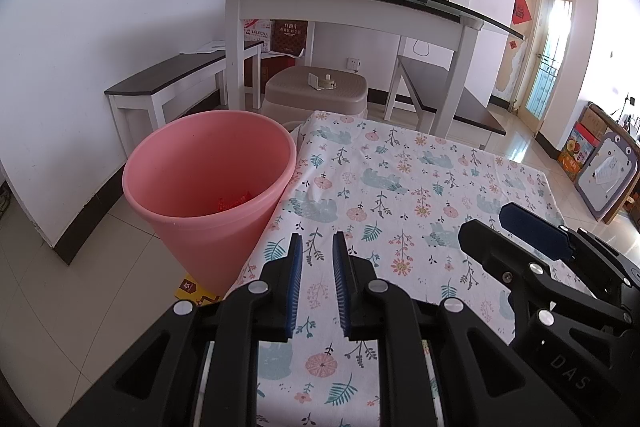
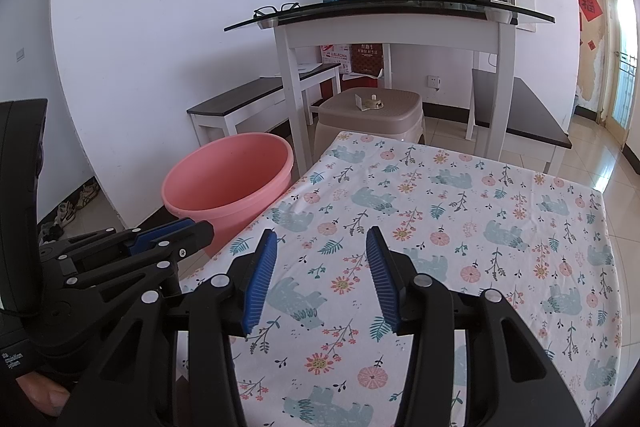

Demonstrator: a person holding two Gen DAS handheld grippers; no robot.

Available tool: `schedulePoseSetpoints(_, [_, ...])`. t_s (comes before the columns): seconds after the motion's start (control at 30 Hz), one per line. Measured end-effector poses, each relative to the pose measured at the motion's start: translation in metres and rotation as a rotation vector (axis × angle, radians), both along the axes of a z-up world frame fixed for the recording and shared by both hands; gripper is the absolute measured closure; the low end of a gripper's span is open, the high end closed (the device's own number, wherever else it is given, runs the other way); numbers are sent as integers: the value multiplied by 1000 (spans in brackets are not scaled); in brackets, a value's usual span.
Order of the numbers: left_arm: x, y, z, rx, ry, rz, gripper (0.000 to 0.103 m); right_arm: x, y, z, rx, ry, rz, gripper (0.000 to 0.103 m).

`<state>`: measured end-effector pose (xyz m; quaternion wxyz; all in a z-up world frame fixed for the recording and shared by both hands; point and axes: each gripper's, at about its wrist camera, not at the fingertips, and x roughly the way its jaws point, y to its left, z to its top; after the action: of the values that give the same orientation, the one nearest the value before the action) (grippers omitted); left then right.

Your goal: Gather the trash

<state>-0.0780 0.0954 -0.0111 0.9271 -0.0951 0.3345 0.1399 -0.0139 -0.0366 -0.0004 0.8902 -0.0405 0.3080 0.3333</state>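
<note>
Two empty hand-held grippers hover over a flowered tabletop, with the pink bin of trash just off its left edge.

The left hand-held gripper (image 1: 317,235) has its blue pads a narrow gap apart with nothing between them; the right hand-held gripper (image 2: 322,233) stands wider open, also empty. Both point down at the tabletop (image 1: 420,163), which is covered by a cloth printed with flowers and bears. The pink bin (image 1: 208,183) stands on the floor against the tabletop's left edge, ahead and to the left of the left hand-held gripper and farther left of the right one. A red scrap of trash (image 1: 234,201) lies at the bottom of the bin, well apart from both pairs of pads. In the right wrist view the bin (image 2: 228,179) shows only its rim and inner wall.
</note>
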Motion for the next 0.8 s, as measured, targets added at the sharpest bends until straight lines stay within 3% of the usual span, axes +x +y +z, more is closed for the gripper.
schedulePoseSetpoints(0.8, [0, 0, 0, 0, -1, 2, 88, -2, 2, 1, -2, -6, 4, 56])
